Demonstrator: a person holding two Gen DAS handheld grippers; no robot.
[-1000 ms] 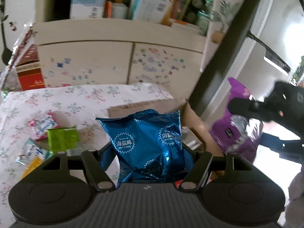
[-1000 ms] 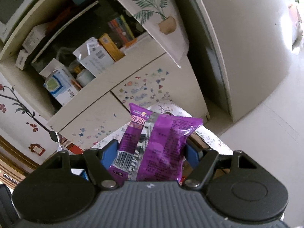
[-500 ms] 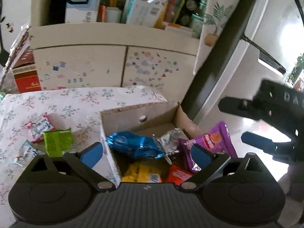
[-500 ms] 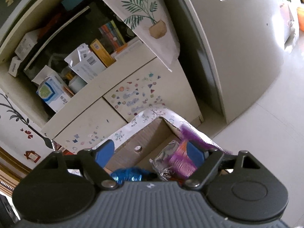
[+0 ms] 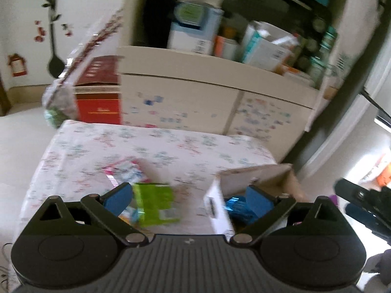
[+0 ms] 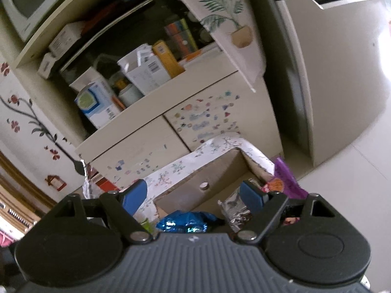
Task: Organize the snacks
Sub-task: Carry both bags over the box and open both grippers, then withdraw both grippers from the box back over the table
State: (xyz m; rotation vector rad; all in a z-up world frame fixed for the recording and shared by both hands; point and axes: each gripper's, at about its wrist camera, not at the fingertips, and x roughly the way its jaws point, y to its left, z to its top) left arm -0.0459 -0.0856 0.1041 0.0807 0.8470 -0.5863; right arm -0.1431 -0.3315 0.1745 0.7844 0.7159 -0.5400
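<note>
Holding both tools with nothing between their pads, I have my left gripper [image 5: 187, 199] spread wide at the lower centre of its blurred view, above a green packet [image 5: 156, 204] and a pink packet [image 5: 125, 171] lying on the floral cloth [image 5: 151, 151]. My right gripper [image 6: 193, 196] stands open over the cardboard box [image 6: 210, 171]. A blue bag [image 6: 185, 222] lies at that frame's bottom centre, a silver packet [image 6: 233, 207] beside it, and a purple bag [image 6: 286, 178] at the box's right edge.
</note>
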